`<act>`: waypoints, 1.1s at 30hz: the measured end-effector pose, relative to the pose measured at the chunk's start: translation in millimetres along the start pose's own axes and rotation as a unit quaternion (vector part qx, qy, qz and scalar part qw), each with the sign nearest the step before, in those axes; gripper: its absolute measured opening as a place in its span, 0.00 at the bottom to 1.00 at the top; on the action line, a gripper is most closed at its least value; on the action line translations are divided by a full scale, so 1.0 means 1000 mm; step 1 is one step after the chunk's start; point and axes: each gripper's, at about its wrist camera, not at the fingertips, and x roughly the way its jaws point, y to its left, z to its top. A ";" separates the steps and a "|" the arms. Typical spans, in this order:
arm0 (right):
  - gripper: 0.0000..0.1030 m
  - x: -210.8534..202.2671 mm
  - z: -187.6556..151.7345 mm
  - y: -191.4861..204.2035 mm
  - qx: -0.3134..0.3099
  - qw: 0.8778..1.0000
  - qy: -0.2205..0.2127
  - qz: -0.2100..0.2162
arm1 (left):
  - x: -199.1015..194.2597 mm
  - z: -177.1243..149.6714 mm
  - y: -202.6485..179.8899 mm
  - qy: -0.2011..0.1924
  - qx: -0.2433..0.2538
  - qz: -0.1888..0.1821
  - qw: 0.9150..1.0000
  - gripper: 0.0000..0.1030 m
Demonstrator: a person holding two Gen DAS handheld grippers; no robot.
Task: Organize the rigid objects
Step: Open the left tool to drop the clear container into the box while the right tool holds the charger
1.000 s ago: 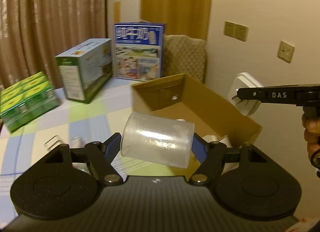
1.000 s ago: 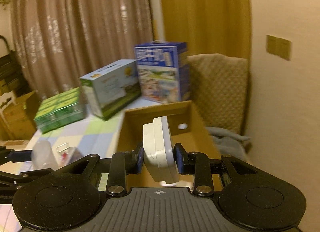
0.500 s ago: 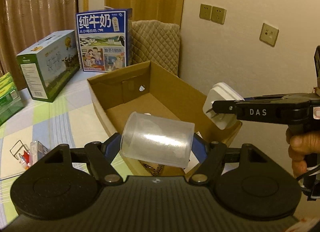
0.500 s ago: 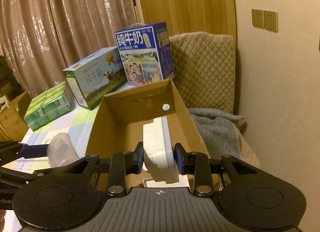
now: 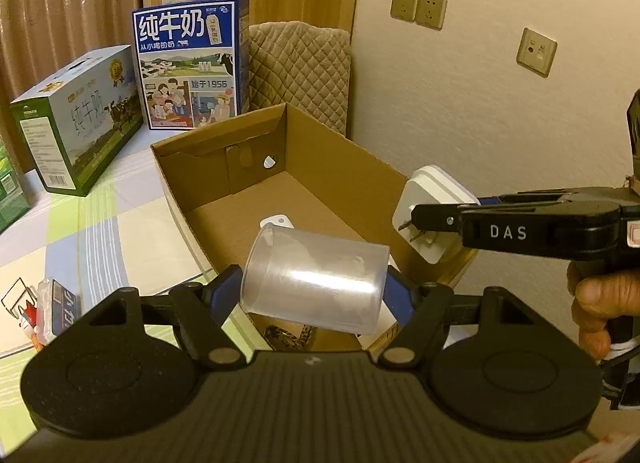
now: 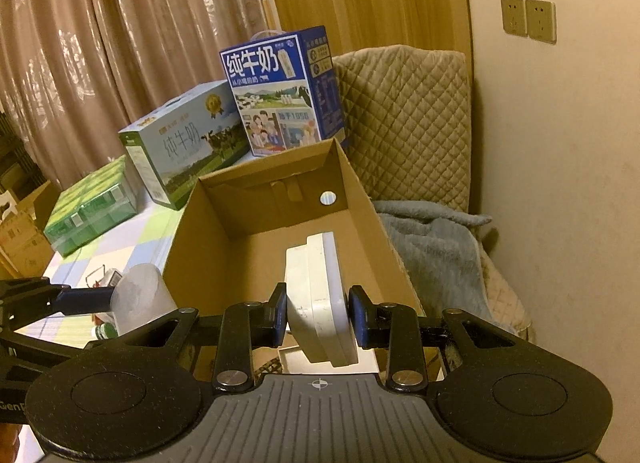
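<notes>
From the left wrist view, the left gripper [image 5: 316, 291] is clamped on a frosted, translucent plastic cup [image 5: 314, 282] lying sideways above the near end of the open brown corrugated cardboard box [image 5: 352, 167], while the right gripper [image 5: 416, 219] reaches in from the right, pinching a smooth white square plug adapter [image 5: 434, 199] over the box's right wall. From the right wrist view, the right gripper [image 6: 318, 317] grips the adapter [image 6: 320, 303] edge-on above the box [image 6: 192, 239], with the cup [image 6: 140, 299] at left over the checked tablecloth [image 6: 128, 255].
</notes>
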 end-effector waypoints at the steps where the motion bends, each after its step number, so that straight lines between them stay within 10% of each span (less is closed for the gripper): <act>1: 0.28 0.001 -0.001 0.000 0.001 1.000 0.001 0.000 | 0.001 0.001 0.000 0.000 0.001 0.001 1.000 0.69; 33: 0.28 0.001 -0.001 0.000 0.008 1.000 0.004 0.001 | 0.003 0.005 0.015 -0.008 -0.004 0.017 1.000 0.73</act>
